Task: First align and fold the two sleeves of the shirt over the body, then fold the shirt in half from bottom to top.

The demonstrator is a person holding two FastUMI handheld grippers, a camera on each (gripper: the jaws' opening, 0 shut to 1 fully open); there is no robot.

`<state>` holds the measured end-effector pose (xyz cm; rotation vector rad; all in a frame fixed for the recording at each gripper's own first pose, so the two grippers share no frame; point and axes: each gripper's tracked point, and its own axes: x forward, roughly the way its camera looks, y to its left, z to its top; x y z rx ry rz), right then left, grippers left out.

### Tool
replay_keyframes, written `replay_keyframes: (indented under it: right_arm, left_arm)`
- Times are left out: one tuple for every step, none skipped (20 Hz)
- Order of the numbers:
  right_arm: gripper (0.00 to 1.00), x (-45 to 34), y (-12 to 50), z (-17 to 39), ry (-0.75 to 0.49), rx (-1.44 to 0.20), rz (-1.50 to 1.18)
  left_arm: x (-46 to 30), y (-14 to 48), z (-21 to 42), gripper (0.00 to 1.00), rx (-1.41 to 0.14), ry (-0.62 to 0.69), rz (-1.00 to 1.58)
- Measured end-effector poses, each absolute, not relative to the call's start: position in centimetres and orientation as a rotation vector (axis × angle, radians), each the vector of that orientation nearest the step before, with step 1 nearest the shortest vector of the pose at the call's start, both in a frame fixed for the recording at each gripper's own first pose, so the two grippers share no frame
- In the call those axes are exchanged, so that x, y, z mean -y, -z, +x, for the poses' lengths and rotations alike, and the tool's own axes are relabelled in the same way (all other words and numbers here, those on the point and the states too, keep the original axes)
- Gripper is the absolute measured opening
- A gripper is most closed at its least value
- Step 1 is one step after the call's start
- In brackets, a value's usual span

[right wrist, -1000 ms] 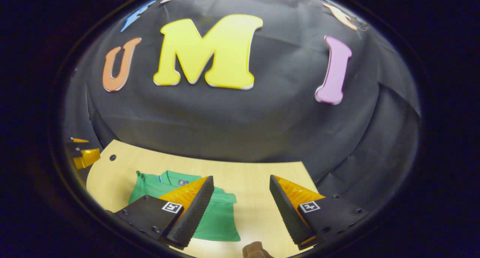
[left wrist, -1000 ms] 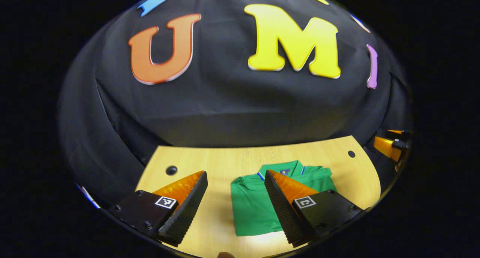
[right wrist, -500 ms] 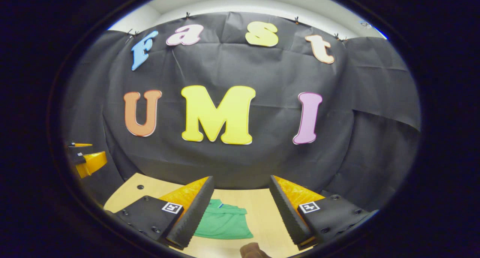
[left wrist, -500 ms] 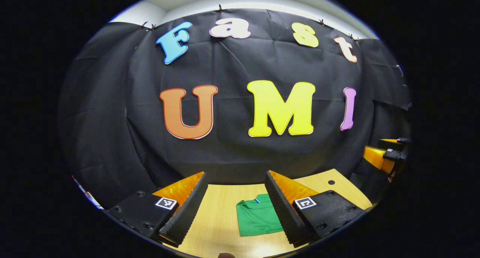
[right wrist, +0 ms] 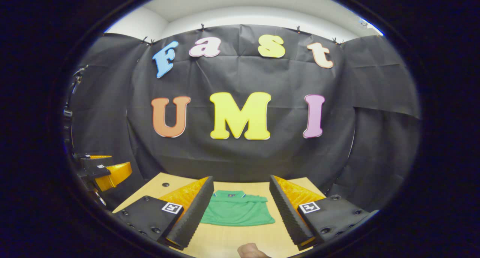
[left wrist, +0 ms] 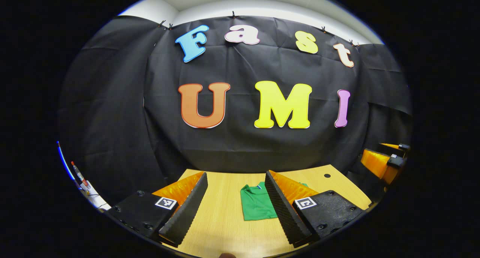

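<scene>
Both grippers have lifted back from the desk (right wrist: pixel 240 243) within the last second. The shirt (right wrist: pixel 236 213) lies folded compact, collar far, mid-desk. Left gripper (left wrist: pixel 234 201) and right gripper (right wrist: pixel 240 207) stand released, holding nothing. Folding looks complete.

Right tool (right wrist: pixel 238 207) open, above folded shirt (right wrist: pixel 237 214) on table (right wrist: pixel 225 241).

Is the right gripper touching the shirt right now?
Apart. In the right gripper view the right gripper is open and raised, and the folded shirt lies flat on the table beyond its fingertips.
</scene>
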<state>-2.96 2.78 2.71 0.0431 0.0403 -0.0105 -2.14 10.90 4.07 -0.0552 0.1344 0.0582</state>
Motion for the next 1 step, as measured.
replay_keyframes:
  right_arm:
    - [0.96, -3.48, -2.21, -3.29, 0.003, -0.047, 0.036]
  left_arm:
    - [-10.94, -3.67, -2.69, 0.98, -0.135, -0.060, -0.059]
